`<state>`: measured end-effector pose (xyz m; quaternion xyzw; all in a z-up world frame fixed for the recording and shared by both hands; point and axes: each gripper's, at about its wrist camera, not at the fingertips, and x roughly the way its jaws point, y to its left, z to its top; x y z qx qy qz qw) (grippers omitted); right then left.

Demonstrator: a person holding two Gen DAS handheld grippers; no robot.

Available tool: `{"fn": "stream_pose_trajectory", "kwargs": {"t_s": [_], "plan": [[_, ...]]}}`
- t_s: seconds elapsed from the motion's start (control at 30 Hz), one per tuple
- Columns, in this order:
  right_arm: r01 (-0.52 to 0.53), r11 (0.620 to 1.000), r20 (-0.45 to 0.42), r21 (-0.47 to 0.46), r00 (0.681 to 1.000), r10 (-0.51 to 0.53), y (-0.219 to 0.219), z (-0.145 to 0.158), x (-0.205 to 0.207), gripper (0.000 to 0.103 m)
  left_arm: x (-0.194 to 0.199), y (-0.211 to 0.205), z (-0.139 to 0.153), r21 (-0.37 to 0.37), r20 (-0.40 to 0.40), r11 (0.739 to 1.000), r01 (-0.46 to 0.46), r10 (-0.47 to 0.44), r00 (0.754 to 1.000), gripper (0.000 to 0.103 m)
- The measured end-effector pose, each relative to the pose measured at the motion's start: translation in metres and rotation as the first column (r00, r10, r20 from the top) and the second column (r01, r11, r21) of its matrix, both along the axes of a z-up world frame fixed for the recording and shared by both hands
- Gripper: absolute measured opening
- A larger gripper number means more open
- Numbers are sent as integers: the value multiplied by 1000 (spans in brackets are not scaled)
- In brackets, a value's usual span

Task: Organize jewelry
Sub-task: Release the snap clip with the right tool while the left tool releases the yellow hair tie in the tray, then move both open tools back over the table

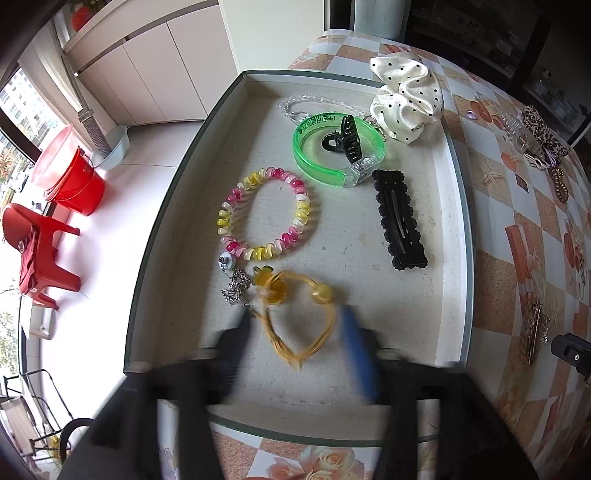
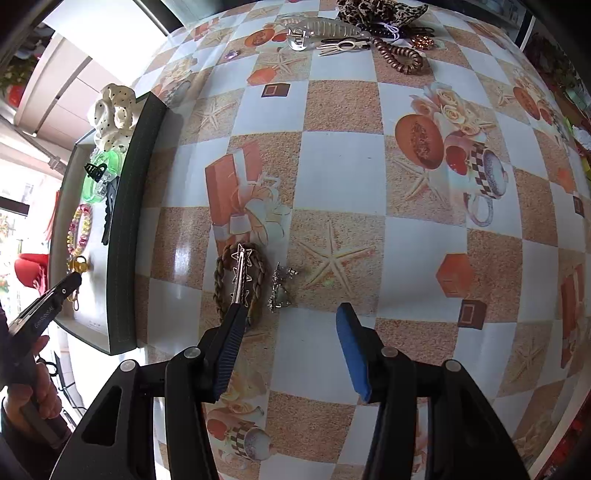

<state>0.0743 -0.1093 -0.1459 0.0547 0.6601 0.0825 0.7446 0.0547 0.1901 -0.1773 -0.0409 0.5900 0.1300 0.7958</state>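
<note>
A grey shallow tray (image 1: 173, 206) holds a pink-and-yellow spiral bracelet (image 1: 266, 214), a green bangle (image 1: 314, 162), a black claw clip (image 1: 349, 142), a black snap clip (image 1: 400, 219) and a silver charm (image 1: 234, 286). My left gripper (image 1: 295, 325) is open and blurred over the tray's near end. A yellow hair tie (image 1: 295, 314) lies on the tray floor between its fingers, not pinched. In the right wrist view my right gripper (image 2: 290, 314) is open above the tablecloth. Its left finger (image 2: 231, 332) reaches a silver star clip (image 2: 242, 269) lying on a braided brown hair tie (image 2: 221, 284). A small silver piece (image 2: 280, 288) lies just ahead.
A white polka-dot scrunchie (image 1: 406, 96) rests on the tray's far corner. More hair pieces lie at the table's far side: a leopard scrunchie (image 2: 373, 11), a clear claw clip (image 2: 325, 27) and a brown spiral tie (image 2: 402, 55). A hand (image 2: 33, 380) holds the left gripper's handle.
</note>
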Motion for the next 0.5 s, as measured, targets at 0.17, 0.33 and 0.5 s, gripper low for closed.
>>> {"fn": "stream_pose_trajectory", "kwargs": {"t_s": [0.17, 0.33, 0.5], "plan": [[-7, 1000, 5, -15, 1000, 7, 7, -7, 0, 43, -2, -2, 8, 40, 26, 999, 3, -4, 1000, 103], [-21, 999, -1, -33, 1000, 21, 11, -14, -2, 26, -1, -10, 16, 53, 35, 998, 27, -29, 999, 103], [-56, 997, 18, -50, 998, 57, 21, -14, 0, 26, 5, -32, 29, 55, 61, 995, 84, -88, 994, 103]]}}
